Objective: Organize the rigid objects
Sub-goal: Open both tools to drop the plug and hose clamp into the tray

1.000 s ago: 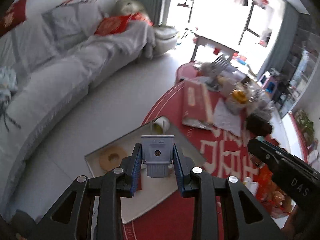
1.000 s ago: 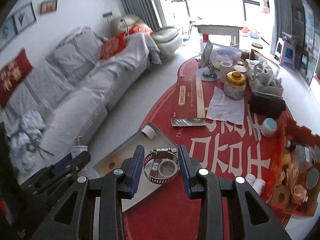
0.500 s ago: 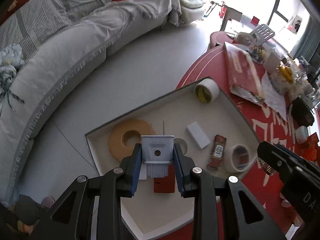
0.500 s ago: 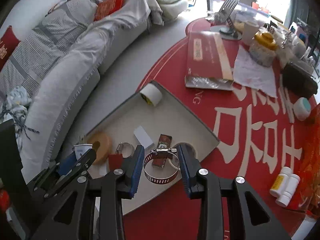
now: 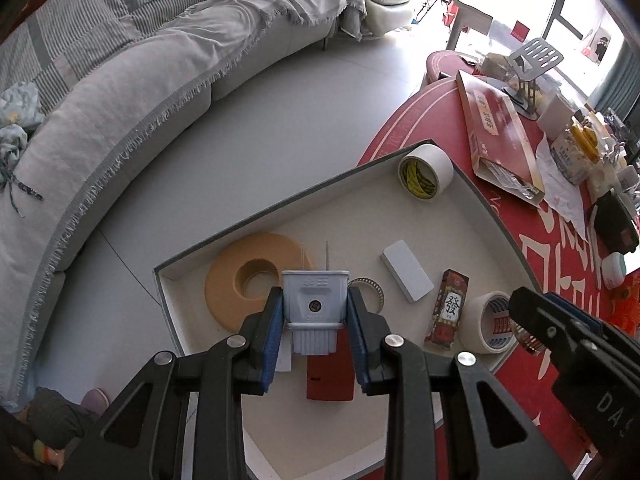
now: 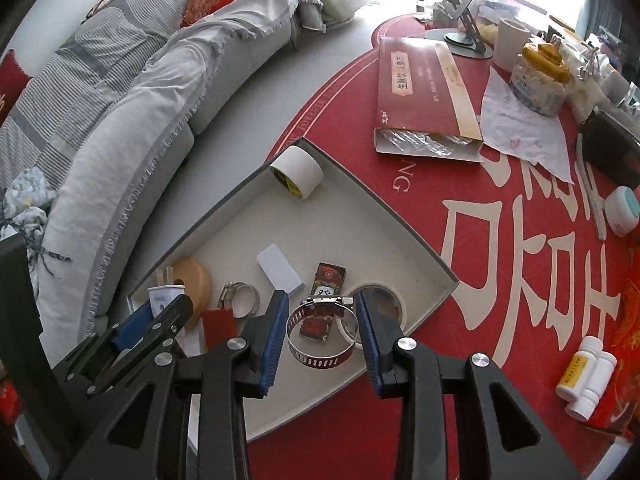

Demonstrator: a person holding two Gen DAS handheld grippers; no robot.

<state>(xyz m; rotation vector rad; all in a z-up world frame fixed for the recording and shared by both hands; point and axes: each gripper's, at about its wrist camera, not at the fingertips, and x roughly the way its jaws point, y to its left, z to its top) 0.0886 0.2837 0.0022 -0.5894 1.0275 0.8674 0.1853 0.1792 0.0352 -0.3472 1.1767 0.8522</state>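
The shallow grey-rimmed tray [image 5: 494, 216] is sitting at the edge of the round red table [image 6: 460, 216], one corner hanging out over the pale floor [image 5: 280, 128], with the grey-covered sofa [image 5: 132, 92] lying beyond an open strip of floor. The tray's near middle is lying bare, giving room below both tools.

The left gripper [image 5: 314, 320] is pinching a grey two-pin plug [image 5: 314, 300] by its sides, blue pads pressing on both flanks, pins pointing away over the tray. The right gripper [image 6: 322, 326] is squeezing a metal hose clamp [image 6: 320, 332], its band touching both pads, hanging above the tray's right part.

Lying in the tray: a tan foam ring [image 5: 256, 280] at the left, a white tape roll [image 5: 425, 174] standing on edge in the far corner, a white block [image 5: 407, 277] near the middle, a red mahjong-print box [image 5: 447, 309] just right of it, and a second tape roll [image 5: 493, 322] flat by the right wall. A second hose clamp [image 6: 239, 299] is lying beside the foam ring, and a dark red card [image 5: 329, 376] is lying under the plug, next to a white slip.

On the table beyond the tray, a long red gift box [image 6: 424, 100], a crumpled paper sheet [image 6: 524, 132], a yellow-lidded jar [image 6: 540, 76] and two white bottles [image 6: 586, 376] are standing well apart from the tray.
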